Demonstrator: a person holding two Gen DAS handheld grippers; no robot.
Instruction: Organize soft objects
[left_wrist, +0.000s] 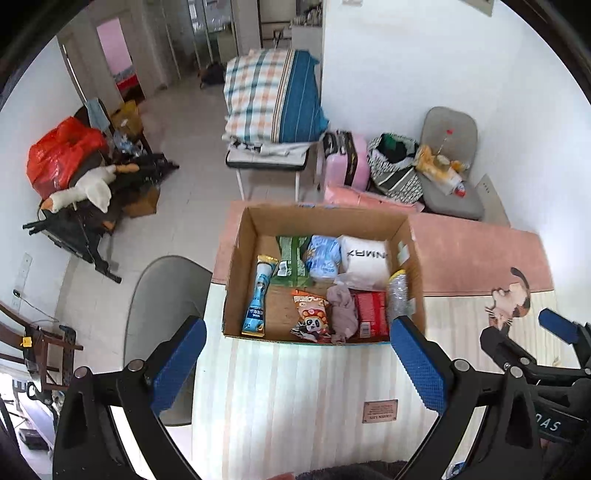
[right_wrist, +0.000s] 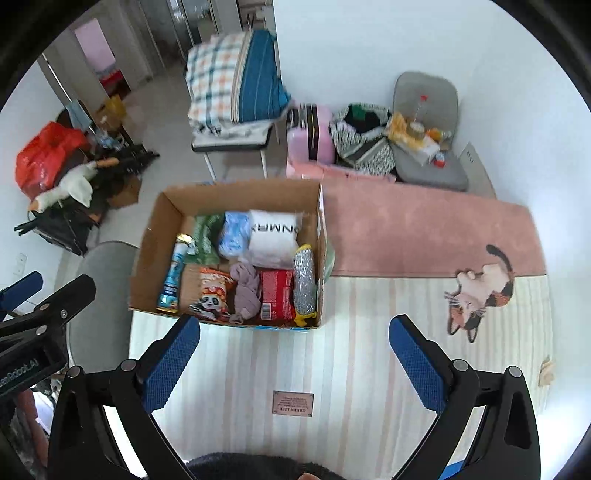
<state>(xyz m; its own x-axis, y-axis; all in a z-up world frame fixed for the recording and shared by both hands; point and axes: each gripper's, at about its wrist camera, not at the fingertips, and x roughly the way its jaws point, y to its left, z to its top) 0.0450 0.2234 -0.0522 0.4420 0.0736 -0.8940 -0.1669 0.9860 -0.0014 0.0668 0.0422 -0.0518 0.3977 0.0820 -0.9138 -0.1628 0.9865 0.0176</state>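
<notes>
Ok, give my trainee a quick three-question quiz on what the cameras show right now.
1. True or false: the left claw is holding something.
2. In the cardboard box, what lies between the panda snack bag and the red packet?
A. grey cloth
B. blue tube
C. white pillow
3. Fill in: the box sits on a striped mat printed with a ____.

Key: 1 false, both claws are open and empty. 2 A, the grey cloth. 3 cat.
</notes>
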